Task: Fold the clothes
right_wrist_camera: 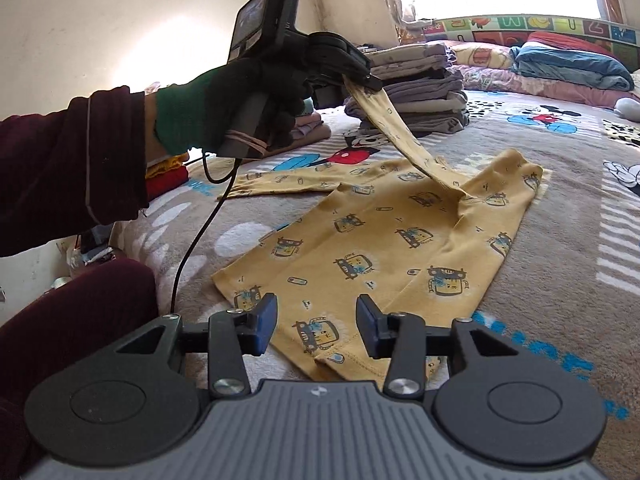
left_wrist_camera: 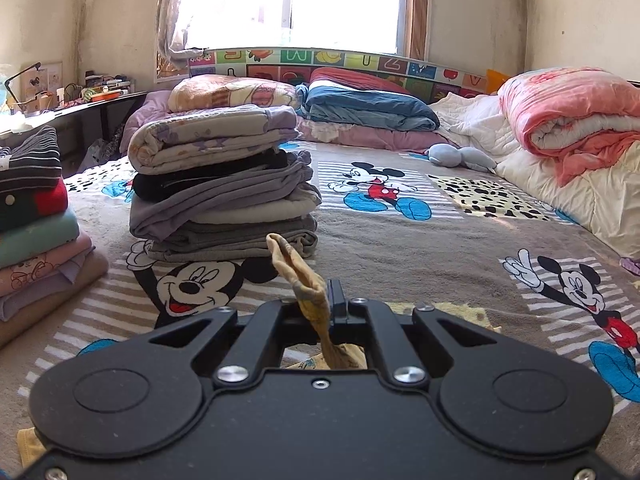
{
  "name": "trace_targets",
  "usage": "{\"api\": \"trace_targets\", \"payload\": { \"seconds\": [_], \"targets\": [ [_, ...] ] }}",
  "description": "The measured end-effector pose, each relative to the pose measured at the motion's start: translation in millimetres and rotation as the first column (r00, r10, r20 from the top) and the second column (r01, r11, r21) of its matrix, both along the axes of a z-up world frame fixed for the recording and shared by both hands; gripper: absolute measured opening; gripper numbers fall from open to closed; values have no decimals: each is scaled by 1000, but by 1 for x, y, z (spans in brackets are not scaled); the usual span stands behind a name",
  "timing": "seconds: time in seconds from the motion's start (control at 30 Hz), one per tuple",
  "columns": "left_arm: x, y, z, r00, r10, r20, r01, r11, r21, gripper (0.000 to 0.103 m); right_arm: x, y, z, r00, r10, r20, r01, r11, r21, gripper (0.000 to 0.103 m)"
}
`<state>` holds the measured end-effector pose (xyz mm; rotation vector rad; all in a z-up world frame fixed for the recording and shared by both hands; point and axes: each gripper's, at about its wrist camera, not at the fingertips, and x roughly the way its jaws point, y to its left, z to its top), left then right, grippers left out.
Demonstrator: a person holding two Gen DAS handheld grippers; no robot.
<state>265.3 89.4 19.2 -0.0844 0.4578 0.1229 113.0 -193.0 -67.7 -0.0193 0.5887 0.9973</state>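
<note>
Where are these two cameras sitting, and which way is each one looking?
Left wrist: rides the left gripper, jaws shut on the yellow shirt's sleeve, looking up the bed toward the window.
Right wrist: rides the open right gripper, looking over the yellow shirt at the person's gloved left hand.
Both show the folded clothes stack.

My left hand-held gripper (left_wrist_camera: 320,300) is closed on a yellow sleeve (left_wrist_camera: 298,276). Behind it, a stack of folded clothes (left_wrist_camera: 224,188) stands on the bed (left_wrist_camera: 440,248).

Yellow car-print shirt (right_wrist_camera: 384,236) flat on bed, sleeve (right_wrist_camera: 394,128) lifted
</note>
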Motion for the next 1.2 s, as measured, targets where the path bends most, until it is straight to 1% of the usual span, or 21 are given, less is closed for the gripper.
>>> {"api": "trace_targets", "payload": {
  "seconds": [0.07, 0.1, 0.13, 0.17, 0.27, 0.33, 0.4, 0.47, 0.5, 0.57, 0.6, 0.67, 0.7, 0.73, 0.77, 0.8, 0.9, 0.93, 1.07, 1.13, 1.2],
  "targets": [
    [0, 0, 0, 1000, -1, 2, 1, 1000, -3, 3, 1, -5, -2, 1000, -26, 16, 26, 1000, -3, 47],
    [0, 0, 0, 1000, -1, 2, 1, 1000, -7, 3, 3, -4, -5, 999, -36, 11, 36, 999, -14, 51],
    [0, 0, 0, 1000, -1, 2, 1, 1000, -11, 3, 7, -2, -12, 999, -32, -15, 32, 998, -45, 57],
    [0, 0, 0, 1000, -3, 3, 3, 1000, -14, 3, 7, -1, -15, 1000, -21, -19, 19, 998, -66, 58],
    [0, 0, 4, 1000, -13, 9, 13, 1000, -13, 3, 4, 2, -22, 1000, 18, -19, -20, 993, -118, 58],
    [0, 1, 8, 1000, -19, 14, 19, 1000, -9, 3, 1, -8, -14, 1000, 2, 1, -1, 999, -54, 59],
    [-1, 1, 10, 1000, -23, 20, 24, 1000, -9, 3, 1, -13, -16, 1000, 0, -4, 0, 999, -37, 59],
    [-2, 1, 10, 999, -26, 19, 26, 1000, -9, 3, 3, -11, -22, 1000, 4, -1, -4, 997, -77, 60],
    [-3, 1, 9, 999, -27, 19, 27, 1000, -11, 3, 3, -8, -26, 1000, 25, -13, -26, 995, -98, 60],
    [-5, 2, 6, 999, -27, 17, 27, 1000, -12, 3, -5, -2, -29, 997, 63, 33, -58, 987, -150, 61],
    [-7, 2, 3, 1000, -26, 17, 26, 1000, -14, 3, -8, 0, -27, 996, 73, 56, -63, 985, -158, 61],
    [-8, 4, -3, 1000, -20, 7, 20, 1000, -20, 3, -8, -6, -21, 996, 59, 70, -52, 995, -90, 60],
    [-8, 6, -8, 1000, -12, -3, 12, 1000, -21, 3, -5, -7, -20, 997, 56, 54, -53, 996, -66, 62],
    [-7, 7, -12, 1000, -3, -14, 2, 1000, -23, 3, -2, -5, -23, 997, 68, 25, -66, 995, -76, 62],
    [-8, 9, -15, 1000, 8, -20, -9, 999, -32, 3, 1, 1, -28, 996, 92, 8, -91, 988, -122, 62],
    [-11, 11, -17, 1000, 18, -16, -19, 999, -50, 3, 0, 6, -30, 993, 113, 22, -108, 982, -156, 63],
    [-29, 9, -19, 999, 42, 12, -41, 994, -99, 3, 8, 1, -21, 991, 134, 2, -133, 987, -85, 62],
    [-36, 6, -20, 998, 52, 18, -49, 992, -113, 3, 14, -4, -16, 993, 115, -3, -115, 993, -39, 62],
    [-65, -5, -28, 995, 96, 24, -90, 979, -180, 3, 46, -21, -9, 1000, -11, 6, 11, 1000, 13, 62],
    [-78, -12, -35, 994, 110, 22, -103, 973, -205, 3, 68, -33, -10, 996, -88, -24, 89, 995, 55, 62],
    [-87, -16, -41, 992, 122, 28, -113, 968, -224, 3, 92, -45, -12, 984, -163, -72, 170, 979, 109, 62]
  ]
}}
